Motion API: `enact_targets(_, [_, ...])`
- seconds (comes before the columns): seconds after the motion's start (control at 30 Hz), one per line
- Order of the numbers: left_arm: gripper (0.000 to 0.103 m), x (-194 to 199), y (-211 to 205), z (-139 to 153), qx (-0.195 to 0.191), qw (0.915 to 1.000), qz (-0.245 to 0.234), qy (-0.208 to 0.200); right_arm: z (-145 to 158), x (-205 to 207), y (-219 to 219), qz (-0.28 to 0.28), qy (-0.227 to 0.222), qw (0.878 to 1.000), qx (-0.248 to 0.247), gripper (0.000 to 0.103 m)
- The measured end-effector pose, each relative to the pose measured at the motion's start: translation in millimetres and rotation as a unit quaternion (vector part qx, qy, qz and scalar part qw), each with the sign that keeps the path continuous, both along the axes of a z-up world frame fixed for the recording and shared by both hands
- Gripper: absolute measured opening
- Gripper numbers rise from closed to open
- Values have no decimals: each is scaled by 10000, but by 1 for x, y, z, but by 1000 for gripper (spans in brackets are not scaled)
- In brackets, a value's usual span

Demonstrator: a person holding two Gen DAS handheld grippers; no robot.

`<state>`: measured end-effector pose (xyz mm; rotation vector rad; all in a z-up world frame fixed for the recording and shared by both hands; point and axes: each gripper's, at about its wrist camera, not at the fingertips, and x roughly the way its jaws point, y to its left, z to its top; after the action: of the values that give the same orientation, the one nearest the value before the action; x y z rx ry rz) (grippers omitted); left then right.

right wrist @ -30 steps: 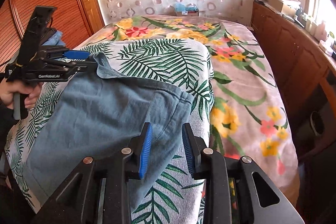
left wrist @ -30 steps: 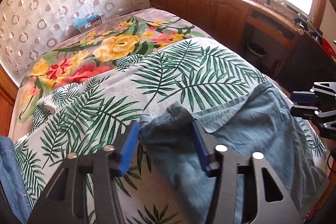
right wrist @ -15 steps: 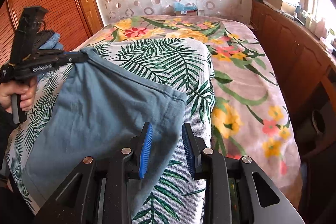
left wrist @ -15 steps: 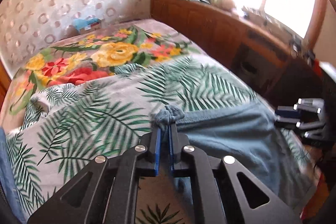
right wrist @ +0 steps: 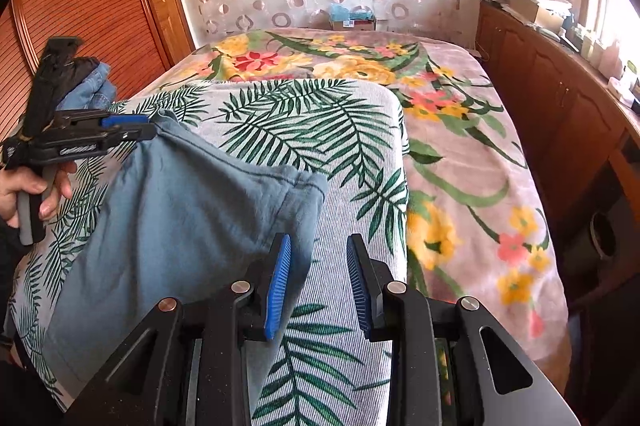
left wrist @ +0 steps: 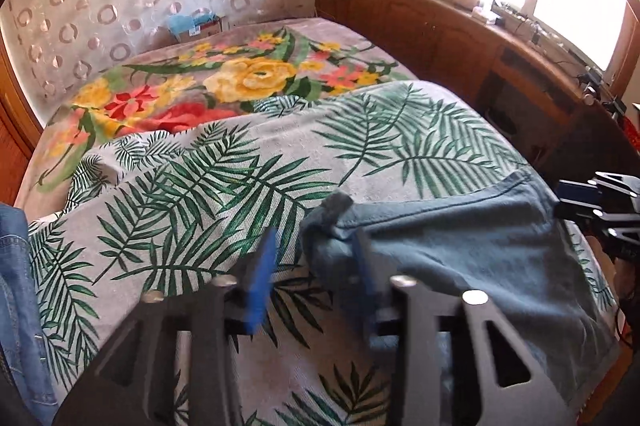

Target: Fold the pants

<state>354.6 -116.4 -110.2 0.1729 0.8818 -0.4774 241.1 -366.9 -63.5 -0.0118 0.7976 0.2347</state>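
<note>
**Left gripper** (left wrist: 314, 266): blue pads apart, blurred. The jaws have just been opening. A bunched corner of the pants (left wrist: 460, 246) lies in the gap, close to the right-hand pad; the left-hand pad stands clear of the cloth. In the right wrist view the same gripper (right wrist: 150, 125) sits at the far left corner of the pants (right wrist: 180, 226), pads seen edge-on, so contact there cannot be judged with certainty. A hand (right wrist: 28, 190) wraps its handle.

**Right gripper** (right wrist: 318, 266): pads parted, nothing clamped. The right hem of the pants runs just beside the left-hand pad; leaf-print cloth shows between the pads. In the left wrist view it (left wrist: 580, 202) appears at the right edge, beside the far right corner of the pants.

**Pants**: blue-grey, spread mostly flat on the near part of the bed, stitched hem on the far side, near edge hanging over the bed's front.

**Palm-leaf cover** (left wrist: 240, 186): grey-white with green fronds, directly under the pants.

**Floral blanket** (left wrist: 248, 78): yellow and red flowers, beneath the cover, extending far and right.

**Denim garment** (left wrist: 16, 266): heaped at the near left edge of the bed.

**Wooden cabinet** (right wrist: 560, 98): along the right side, its top cluttered, under a bright window.
</note>
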Motion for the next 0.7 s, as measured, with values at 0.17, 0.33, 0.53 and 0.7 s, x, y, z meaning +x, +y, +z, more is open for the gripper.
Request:
enact_targets(0.17, [82, -17, 6, 9, -56, 9999, -66, -139, 1, 2, 3, -26, -32, 10000, 13, 30])
enact_targets(0.33, [83, -36, 4, 8, -22, 9998, -189, -94, 1, -2, 10, 36, -36, 10000, -7, 30])
enact_targets(0.53, [83, -66, -3, 4, 30, 9993, -374, -41, 5, -17, 14, 126, -67, 9999, 26, 30])
enact_targets(0.7, [83, -94, -4, 3, 84, 9992, -382, -43, 7, -39, 15, 165, -109, 9997, 121, 30])
